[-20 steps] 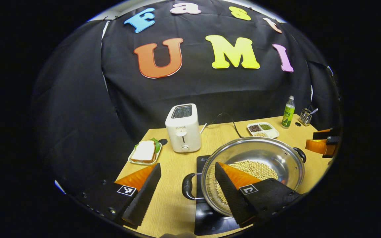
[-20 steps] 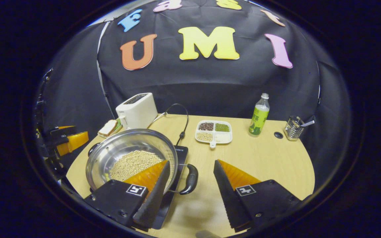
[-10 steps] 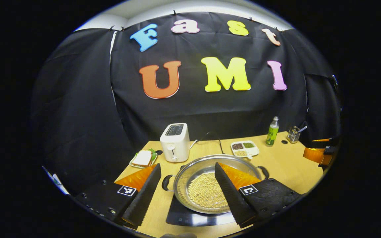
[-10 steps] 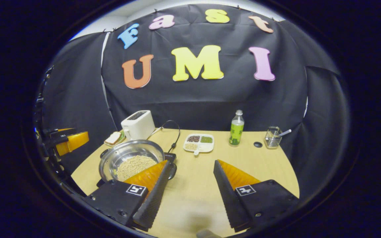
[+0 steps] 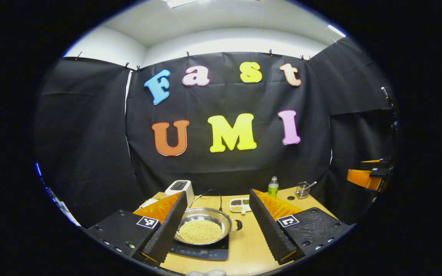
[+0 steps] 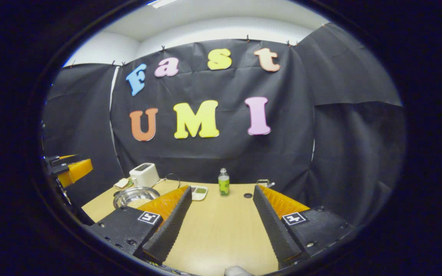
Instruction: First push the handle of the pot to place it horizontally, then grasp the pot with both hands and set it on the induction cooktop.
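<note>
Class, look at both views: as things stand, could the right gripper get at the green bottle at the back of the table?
Probably yes. The right gripper is open and empty, and the green bottle stands upright straight ahead across bare table. Nothing sits between; the divided dish lies off to one side.

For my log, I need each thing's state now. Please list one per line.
Pot: on the cooktop, beans inside, no lid.
Induction cooktop: under the pot.
Left gripper: open, holding nothing.
Right gripper: open, holding nothing.
Bottle: upright, capped.

A white toaster [image 5: 179, 188], green bottle [image 5: 272, 186], divided dish [image 5: 238, 205] and wire holder [image 5: 302, 190] stand on the wooden table [image 6: 221, 230].
</note>
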Demonstrator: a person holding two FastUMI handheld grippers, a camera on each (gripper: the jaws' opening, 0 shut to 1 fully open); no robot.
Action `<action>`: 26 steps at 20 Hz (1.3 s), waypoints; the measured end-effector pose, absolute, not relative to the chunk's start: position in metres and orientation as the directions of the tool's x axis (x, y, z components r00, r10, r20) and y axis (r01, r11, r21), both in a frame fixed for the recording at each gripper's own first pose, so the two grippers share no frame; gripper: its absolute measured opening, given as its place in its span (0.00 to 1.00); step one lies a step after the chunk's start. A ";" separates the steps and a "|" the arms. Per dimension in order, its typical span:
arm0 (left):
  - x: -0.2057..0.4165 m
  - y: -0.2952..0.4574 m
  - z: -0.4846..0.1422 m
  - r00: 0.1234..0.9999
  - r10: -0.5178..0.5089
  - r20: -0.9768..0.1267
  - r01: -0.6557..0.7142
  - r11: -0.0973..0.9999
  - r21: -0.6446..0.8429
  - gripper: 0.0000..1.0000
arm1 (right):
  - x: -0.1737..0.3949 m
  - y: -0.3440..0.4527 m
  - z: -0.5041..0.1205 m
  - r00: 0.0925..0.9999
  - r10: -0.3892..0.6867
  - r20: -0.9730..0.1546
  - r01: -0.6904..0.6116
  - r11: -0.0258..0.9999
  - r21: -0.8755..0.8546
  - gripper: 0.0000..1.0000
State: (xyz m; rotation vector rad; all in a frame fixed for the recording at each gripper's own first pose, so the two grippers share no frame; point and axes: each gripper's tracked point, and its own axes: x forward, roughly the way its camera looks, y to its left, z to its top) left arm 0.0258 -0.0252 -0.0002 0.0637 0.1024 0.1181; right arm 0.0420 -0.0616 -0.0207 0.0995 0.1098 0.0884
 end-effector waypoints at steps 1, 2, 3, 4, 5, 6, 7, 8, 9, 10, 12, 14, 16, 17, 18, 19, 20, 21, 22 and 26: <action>0.018 -0.038 0.008 0.990 0.108 -0.086 -0.103 0.992 0.067 0.96 | 0.031 -0.074 -0.013 0.993 0.086 -0.083 -0.076 0.991 0.114 1.00; 0.009 -0.045 0.014 0.991 0.112 -0.079 -0.106 0.992 0.070 0.96 | 0.022 -0.087 -0.011 0.995 0.073 -0.074 -0.064 0.991 0.119 0.99; 0.000 -0.050 0.019 0.990 0.118 -0.073 -0.113 0.991 0.076 0.96 | 0.013 -0.098 -0.007 0.996 0.068 -0.061 -0.060 0.991 0.123 0.96; -0.006 -0.055 0.024 0.991 0.124 -0.059 -0.119 0.990 0.075 0.96 | 0.005 -0.105 -0.003 0.997 0.065 -0.051 -0.058 0.990 0.128 0.96; -0.014 -0.060 0.028 0.991 0.125 -0.052 -0.121 0.990 0.069 0.96 | -0.003 -0.113 0.002 0.997 0.059 -0.041 -0.054 0.991 0.126 1.00; -0.023 -0.065 0.029 0.990 0.128 -0.052 -0.125 0.990 0.060 0.96 | -0.010 -0.122 0.004 0.998 0.053 -0.030 -0.049 0.992 0.118 0.96; -0.030 -0.068 0.027 0.991 0.126 -0.053 -0.124 0.991 0.051 0.96 | -0.016 -0.128 0.007 0.999 0.046 -0.018 -0.044 0.993 0.108 0.96; -0.035 -0.071 0.027 0.990 0.124 -0.060 -0.121 0.991 0.047 0.96 | -0.021 -0.131 0.008 0.999 0.042 -0.015 -0.040 0.994 0.102 0.96; -0.039 -0.073 0.028 0.990 0.124 -0.063 -0.122 0.992 0.046 0.96 | -0.027 -0.132 0.009 0.999 0.047 -0.009 -0.046 0.994 0.098 1.00; -0.043 -0.075 0.029 0.990 0.126 -0.062 -0.123 0.991 0.046 0.96 | -0.032 -0.133 0.014 0.999 0.049 0.004 -0.050 0.994 0.099 0.96; -0.049 -0.079 0.037 0.991 0.126 -0.045 -0.124 0.991 0.049 0.96 | -0.037 -0.137 0.019 0.999 0.047 0.017 -0.048 0.994 0.094 0.96; -0.054 -0.081 0.045 0.992 0.126 -0.031 -0.124 0.991 0.049 0.96 | -0.043 -0.137 0.025 0.998 0.050 0.033 -0.053 0.994 0.093 0.96; -0.060 -0.081 0.053 0.992 0.126 -0.015 -0.125 0.991 0.049 0.96 | -0.046 -0.133 0.029 0.997 0.062 0.040 -0.066 0.993 0.093 0.96; -0.062 -0.080 0.057 0.992 0.126 -0.002 -0.126 0.991 0.051 0.96 | -0.048 -0.132 0.031 0.997 0.066 0.046 -0.070 0.994 0.089 0.96; -0.063 -0.081 0.060 0.992 0.125 0.005 -0.125 0.991 0.054 0.96 | -0.048 -0.133 0.031 0.997 0.066 0.045 -0.070 0.994 0.082 0.96; -0.066 -0.081 0.064 0.992 0.126 0.014 -0.126 0.990 0.055 0.96 | -0.049 -0.133 0.031 0.997 0.066 0.047 -0.070 0.994 0.081 0.96; -0.068 -0.081 0.065 0.992 0.123 0.016 -0.124 0.991 0.056 0.96 | -0.050 -0.131 0.031 0.997 0.069 0.043 -0.072 0.994 0.082 0.96; -0.069 -0.081 0.066 0.993 0.120 0.016 -0.121 0.991 0.054 0.96 | -0.052 -0.129 0.033 0.997 0.070 0.045 -0.073 0.994 0.085 0.96; -0.070 -0.082 0.065 0.993 0.118 0.012 -0.119 0.992 0.052 0.96 | -0.052 -0.129 0.032 0.997 0.070 0.041 -0.074 0.994 0.083 0.96; -0.071 -0.080 0.069 0.993 0.121 0.019 -0.121 0.991 0.047 0.96 | -0.053 -0.135 0.038 0.997 0.057 0.051 -0.060 0.995 0.075 0.96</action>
